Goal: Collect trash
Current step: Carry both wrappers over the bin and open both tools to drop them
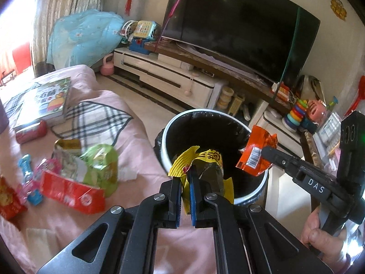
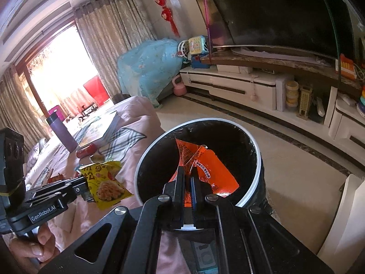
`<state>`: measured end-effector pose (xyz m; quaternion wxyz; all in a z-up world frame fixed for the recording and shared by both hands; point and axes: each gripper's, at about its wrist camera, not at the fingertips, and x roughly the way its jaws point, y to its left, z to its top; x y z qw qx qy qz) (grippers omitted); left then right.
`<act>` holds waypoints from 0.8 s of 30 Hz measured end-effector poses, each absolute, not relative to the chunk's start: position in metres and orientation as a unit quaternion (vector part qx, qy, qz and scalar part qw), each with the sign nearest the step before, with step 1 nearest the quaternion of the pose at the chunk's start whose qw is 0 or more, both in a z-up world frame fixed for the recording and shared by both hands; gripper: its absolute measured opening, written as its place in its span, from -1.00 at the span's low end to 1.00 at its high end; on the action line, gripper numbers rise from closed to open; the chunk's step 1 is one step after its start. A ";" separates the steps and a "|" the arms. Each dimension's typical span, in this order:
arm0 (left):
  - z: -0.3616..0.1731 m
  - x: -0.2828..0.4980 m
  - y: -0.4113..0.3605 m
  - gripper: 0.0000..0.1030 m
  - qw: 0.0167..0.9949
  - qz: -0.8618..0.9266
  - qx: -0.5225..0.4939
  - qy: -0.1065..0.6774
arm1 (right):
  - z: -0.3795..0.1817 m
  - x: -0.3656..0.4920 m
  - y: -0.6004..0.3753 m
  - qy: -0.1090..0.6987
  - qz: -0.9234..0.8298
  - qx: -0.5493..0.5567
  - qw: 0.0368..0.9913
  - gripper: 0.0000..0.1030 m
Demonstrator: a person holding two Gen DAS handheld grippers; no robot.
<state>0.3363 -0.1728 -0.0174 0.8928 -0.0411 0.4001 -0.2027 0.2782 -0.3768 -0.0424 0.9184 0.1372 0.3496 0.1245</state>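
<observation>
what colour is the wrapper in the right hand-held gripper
Orange wrapper, with white print and a barcode, pinched in the right hand-held gripper; clearest in the right wrist view.

Glossy crinkled foil wrappers (image 1: 256,153), matt pink cloth cover (image 1: 141,162), smooth black-lined plastic bin (image 2: 255,166)

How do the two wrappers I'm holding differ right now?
The yellow wrapper is in the left gripper; the orange wrapper is in the right gripper. The orange one hangs over the bin opening; the yellow one looks nearer its rim. Both are crumpled, clamped snack packets.
</observation>
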 end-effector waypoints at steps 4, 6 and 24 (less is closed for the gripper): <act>-0.022 0.351 -0.185 -0.91 0.891 -0.204 -0.039 0.404 | -0.045 0.290 -0.385 0.357 0.124 0.144 0.915 -0.93; -0.026 0.359 -0.192 -0.91 0.890 -0.204 -0.037 0.407 | -0.045 0.295 -0.387 0.360 0.123 0.139 0.914 -0.92; -0.036 0.368 -0.210 0.01 0.888 -0.196 -0.032 0.414 | -0.058 0.314 -0.405 0.375 0.116 0.157 0.906 -0.12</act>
